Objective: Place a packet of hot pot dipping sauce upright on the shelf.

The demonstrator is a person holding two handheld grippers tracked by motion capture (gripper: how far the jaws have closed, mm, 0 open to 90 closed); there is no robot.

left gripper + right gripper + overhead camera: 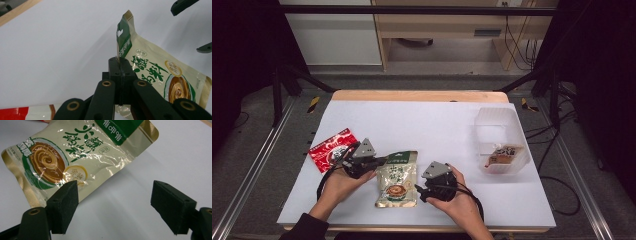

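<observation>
A beige and green sauce pouch lies in the middle of the white table, near the front. My left gripper is shut on the pouch's upper left corner. In the left gripper view the jaws pinch the pouch by its edge, and the green top strip stands lifted off the table. My right gripper is open beside the pouch's right edge. In the right gripper view its jaws stand wide apart; the pouch lies just ahead, its near edge by the left jaw, and nothing is between them.
A red snack packet lies left of my left gripper. A clear plastic bin stands at the right with a small packet inside. The table's front edge is close to both hands; bare white table lies behind the pouch.
</observation>
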